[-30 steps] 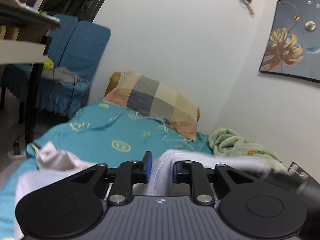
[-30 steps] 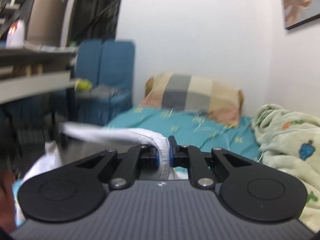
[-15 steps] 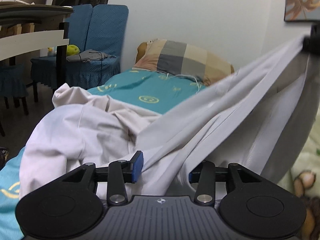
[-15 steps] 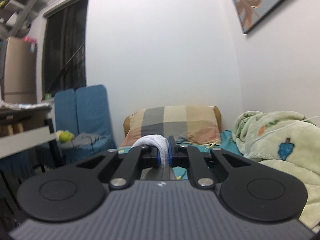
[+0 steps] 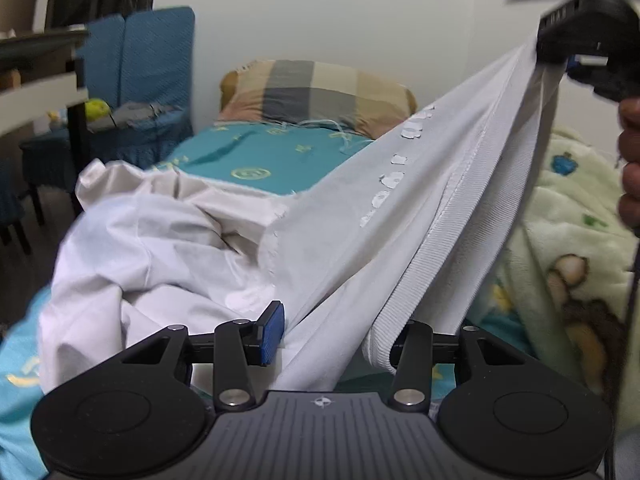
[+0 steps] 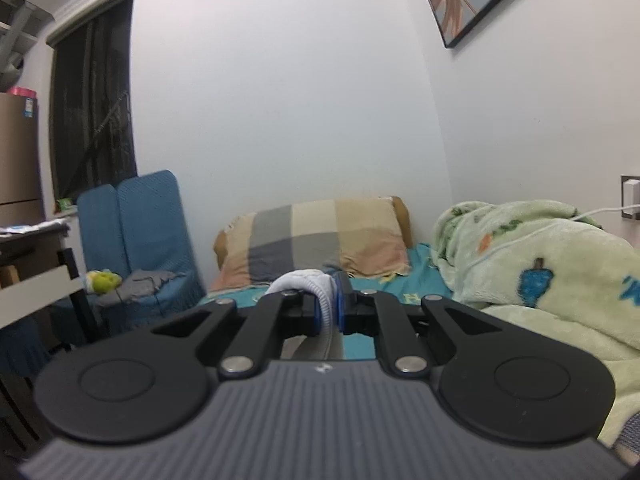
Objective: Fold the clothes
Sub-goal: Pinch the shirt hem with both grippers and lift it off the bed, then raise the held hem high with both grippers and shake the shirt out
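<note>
A white garment [image 5: 360,220] lies crumpled on the teal bed [image 5: 260,156] at the left. One part is pulled taut up to the right. My right gripper [image 5: 576,40] is at the top right of the left wrist view, shut on the garment's ribbed edge. In its own view, the right gripper [image 6: 329,308] pinches a white fold [image 6: 300,280] between blue pads. My left gripper [image 5: 336,332] is low, close to the bed. Its jaws stand apart, with the stretched cloth and ribbed band running loosely between them. The cloth hides the right pad.
A checked pillow [image 5: 316,92] lies at the head of the bed. A green fleece blanket [image 5: 568,208] is heaped along the right side by the wall. Blue-covered chairs [image 5: 152,60] and a table [image 5: 36,92] stand to the left. A person's hand [image 5: 630,184] is at the right edge.
The left jaws have spread from a grip on the cloth, and that gripper has sunk toward the heap. The right gripper has lifted away to the right, drawing the garment taut.
</note>
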`<state>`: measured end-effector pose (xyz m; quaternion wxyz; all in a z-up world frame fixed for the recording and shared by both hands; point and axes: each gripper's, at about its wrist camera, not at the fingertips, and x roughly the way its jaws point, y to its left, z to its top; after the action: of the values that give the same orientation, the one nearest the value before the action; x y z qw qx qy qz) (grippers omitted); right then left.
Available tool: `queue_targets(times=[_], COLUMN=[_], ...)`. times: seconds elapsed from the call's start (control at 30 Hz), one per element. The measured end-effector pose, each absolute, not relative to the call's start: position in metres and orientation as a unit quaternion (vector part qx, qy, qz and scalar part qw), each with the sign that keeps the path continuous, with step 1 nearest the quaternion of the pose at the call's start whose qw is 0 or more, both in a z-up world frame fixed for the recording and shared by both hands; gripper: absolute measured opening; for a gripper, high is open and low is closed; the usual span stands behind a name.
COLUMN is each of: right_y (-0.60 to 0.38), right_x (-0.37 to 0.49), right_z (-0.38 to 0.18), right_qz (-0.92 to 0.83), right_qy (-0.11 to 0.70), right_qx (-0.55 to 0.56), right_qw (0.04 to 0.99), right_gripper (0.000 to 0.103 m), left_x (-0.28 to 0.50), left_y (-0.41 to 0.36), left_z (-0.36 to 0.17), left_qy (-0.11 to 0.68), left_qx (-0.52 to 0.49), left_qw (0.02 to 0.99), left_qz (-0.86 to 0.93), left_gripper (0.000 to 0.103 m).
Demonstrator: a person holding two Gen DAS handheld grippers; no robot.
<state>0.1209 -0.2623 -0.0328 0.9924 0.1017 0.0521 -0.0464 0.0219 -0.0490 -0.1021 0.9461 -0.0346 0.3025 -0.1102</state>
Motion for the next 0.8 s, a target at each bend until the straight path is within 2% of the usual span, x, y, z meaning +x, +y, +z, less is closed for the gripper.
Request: queue_targets(times=[0.2, 0.4, 0.43, 0.47, 0.53, 0.6, 0.8], right_y=[-0.262, -0.258, -0.258, -0.258, -0.258, -0.258, -0.256], right_x=[0.113, 0.113, 0.114, 0.115, 0.117, 0.117, 0.114], right_z=[-0.029, -0.030, -0.030, -0.031, -0.031, -0.031, -0.032], right_qz=[-0.058, -0.059, -0.060, -0.061, -0.061, -0.066, -0.064], right_qy=[0.030, 0.027, 0.029, 0.033, 0.039, 0.044, 0.092], right_qx=[0.098, 0.084, 0.081, 0.078, 0.063, 0.046, 0.044], right_qw=[0.993, 0.994, 0.994, 0.995, 0.995, 0.996, 0.993], right_gripper=[0.012, 0.012, 0.012, 0.012, 0.013, 0.017, 0.019], left_x=[0.010, 0.005, 0.005, 0.005, 0.008, 0.014, 0.028], left_y=[-0.058, -0.054, -0.050, -0.046, -0.034, -0.020, 0.042], left_z=[-0.095, -0.098, -0.097, -0.095, -0.083, -0.063, 0.011], left_qy=[0.281, 0.292, 0.291, 0.287, 0.268, 0.242, 0.139], left_qx=[-0.006, -0.009, -0.015, -0.023, -0.043, -0.072, -0.140], left_qw=[0.949, 0.946, 0.945, 0.946, 0.951, 0.959, 0.976], left_qz=[-0.140, -0.144, -0.147, -0.151, -0.148, -0.132, -0.091], left_gripper=[0.047, 0.048, 0.044, 0.026, 0.011, 0.007, 0.007])
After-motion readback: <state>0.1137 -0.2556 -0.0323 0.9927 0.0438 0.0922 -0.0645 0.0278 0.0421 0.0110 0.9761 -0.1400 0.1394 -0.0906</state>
